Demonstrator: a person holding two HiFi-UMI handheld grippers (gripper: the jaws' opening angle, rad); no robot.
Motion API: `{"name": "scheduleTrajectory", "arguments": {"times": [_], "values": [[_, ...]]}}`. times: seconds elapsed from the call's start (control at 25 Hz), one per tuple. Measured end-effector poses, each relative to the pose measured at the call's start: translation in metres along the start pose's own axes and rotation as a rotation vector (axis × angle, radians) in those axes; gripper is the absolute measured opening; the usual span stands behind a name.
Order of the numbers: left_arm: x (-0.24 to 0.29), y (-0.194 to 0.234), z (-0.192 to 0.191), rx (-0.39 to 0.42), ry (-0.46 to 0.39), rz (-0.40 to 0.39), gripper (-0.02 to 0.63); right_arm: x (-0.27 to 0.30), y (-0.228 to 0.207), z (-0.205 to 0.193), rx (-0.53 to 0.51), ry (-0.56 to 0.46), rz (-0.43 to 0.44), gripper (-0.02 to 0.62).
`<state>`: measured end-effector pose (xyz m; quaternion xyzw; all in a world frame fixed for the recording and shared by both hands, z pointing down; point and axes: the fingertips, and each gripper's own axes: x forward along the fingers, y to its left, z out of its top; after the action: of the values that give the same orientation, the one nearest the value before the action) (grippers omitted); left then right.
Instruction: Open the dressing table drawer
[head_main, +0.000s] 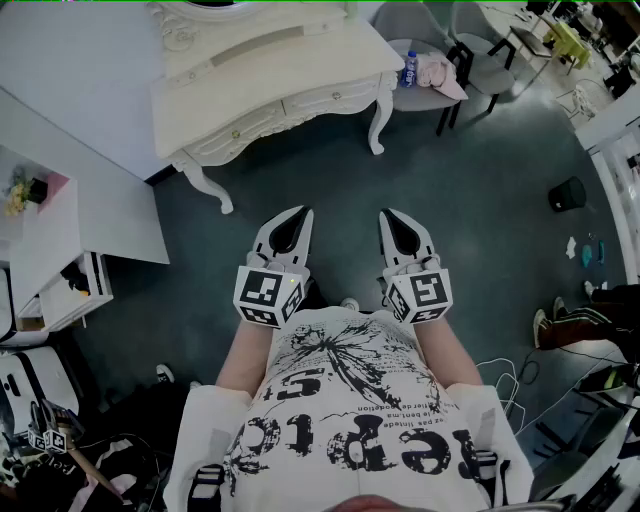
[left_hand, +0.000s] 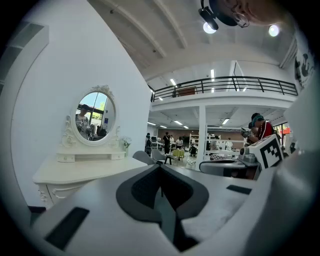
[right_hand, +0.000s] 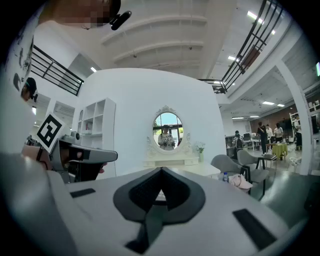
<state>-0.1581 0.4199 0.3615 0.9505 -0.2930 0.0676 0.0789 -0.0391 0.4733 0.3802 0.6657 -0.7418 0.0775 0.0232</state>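
Note:
A white dressing table (head_main: 270, 75) with carved legs stands at the far wall; its two drawers (head_main: 330, 100) with small knobs are closed. Its oval mirror (left_hand: 95, 116) shows in the left gripper view and again as the mirror (right_hand: 167, 131) in the right gripper view. My left gripper (head_main: 293, 215) and right gripper (head_main: 393, 217) hang side by side over the dark floor, well short of the table. Both are shut with nothing between the jaws.
A grey chair (head_main: 430, 85) with a pink cloth and a bottle (head_main: 408, 68) stands right of the table. A white shelf unit (head_main: 60, 270) sits at the left. Cables and a person's feet (head_main: 560, 320) lie at the right.

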Motion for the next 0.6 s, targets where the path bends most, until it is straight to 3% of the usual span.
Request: {"name": "scheduleTrajectory", "arguments": {"times": [0.4,0.6], "values": [[0.010,0.002,-0.006,-0.011,0.012,-0.007,0.008,0.004,-0.006,-0.005,0.008,0.006,-0.006,0.017],[0.023,0.004,-0.009,-0.016,0.025,-0.024,0.008,0.011,-0.021,-0.013,0.059,0.025,-0.048,0.017]]}}
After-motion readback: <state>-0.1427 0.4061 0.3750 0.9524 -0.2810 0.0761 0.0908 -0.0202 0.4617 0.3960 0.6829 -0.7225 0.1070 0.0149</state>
